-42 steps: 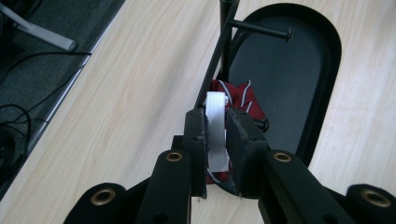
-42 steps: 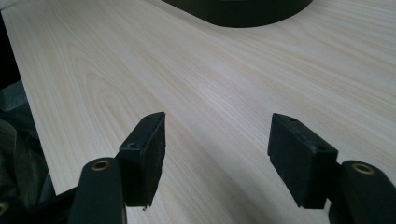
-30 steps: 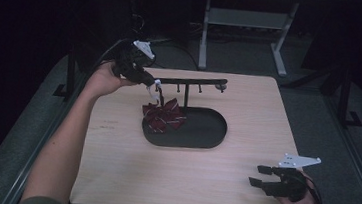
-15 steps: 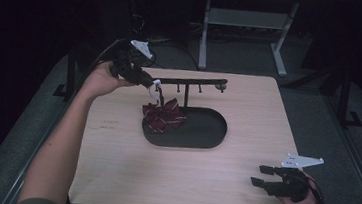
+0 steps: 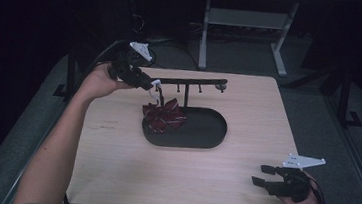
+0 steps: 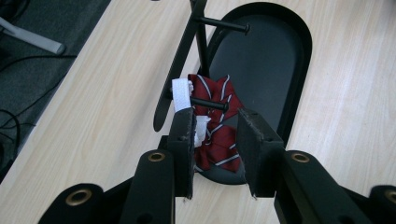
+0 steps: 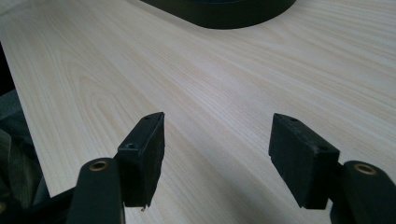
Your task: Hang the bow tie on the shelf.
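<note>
A red striped bow tie (image 5: 163, 115) hangs by its white strap (image 6: 181, 94) from a peg on a black stand (image 5: 187, 81). The stand rises from a black oval tray (image 5: 206, 134) in the middle of the tabletop (image 5: 112, 166). The left tongs (image 6: 215, 135) are at the far left by the strap, partly apart, with nothing held between them. The right tongs (image 7: 217, 154) hover wide apart over the near right corner, well away from the tray.
</note>
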Motion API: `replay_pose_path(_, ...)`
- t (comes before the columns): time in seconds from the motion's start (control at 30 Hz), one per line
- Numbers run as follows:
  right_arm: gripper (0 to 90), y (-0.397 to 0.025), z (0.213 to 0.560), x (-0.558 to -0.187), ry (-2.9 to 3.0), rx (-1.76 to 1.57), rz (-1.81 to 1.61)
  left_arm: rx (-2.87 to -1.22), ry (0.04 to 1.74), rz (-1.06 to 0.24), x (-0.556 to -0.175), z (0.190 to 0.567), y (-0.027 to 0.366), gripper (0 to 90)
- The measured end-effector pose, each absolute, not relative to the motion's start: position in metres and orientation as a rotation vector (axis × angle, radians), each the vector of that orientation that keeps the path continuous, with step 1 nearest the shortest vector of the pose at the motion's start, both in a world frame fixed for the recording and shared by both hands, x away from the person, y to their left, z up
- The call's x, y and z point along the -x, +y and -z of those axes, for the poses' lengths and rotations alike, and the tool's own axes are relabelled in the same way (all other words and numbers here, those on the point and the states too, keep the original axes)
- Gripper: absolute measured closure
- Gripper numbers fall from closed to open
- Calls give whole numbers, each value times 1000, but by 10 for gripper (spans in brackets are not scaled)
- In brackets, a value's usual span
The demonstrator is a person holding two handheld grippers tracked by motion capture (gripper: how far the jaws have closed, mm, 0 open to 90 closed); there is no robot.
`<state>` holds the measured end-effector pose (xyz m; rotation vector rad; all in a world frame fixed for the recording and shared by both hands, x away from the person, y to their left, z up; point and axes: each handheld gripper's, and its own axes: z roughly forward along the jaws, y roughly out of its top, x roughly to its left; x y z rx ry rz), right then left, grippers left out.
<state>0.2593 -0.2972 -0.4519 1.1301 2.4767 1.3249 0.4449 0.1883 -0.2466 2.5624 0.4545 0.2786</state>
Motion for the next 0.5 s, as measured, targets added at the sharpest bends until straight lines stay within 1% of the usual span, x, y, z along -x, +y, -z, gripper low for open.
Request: replay_pose_path(0.5,354,-298,453,-261,2478,-1130,-1329,-2559,460,-270,-436,249,191,655)
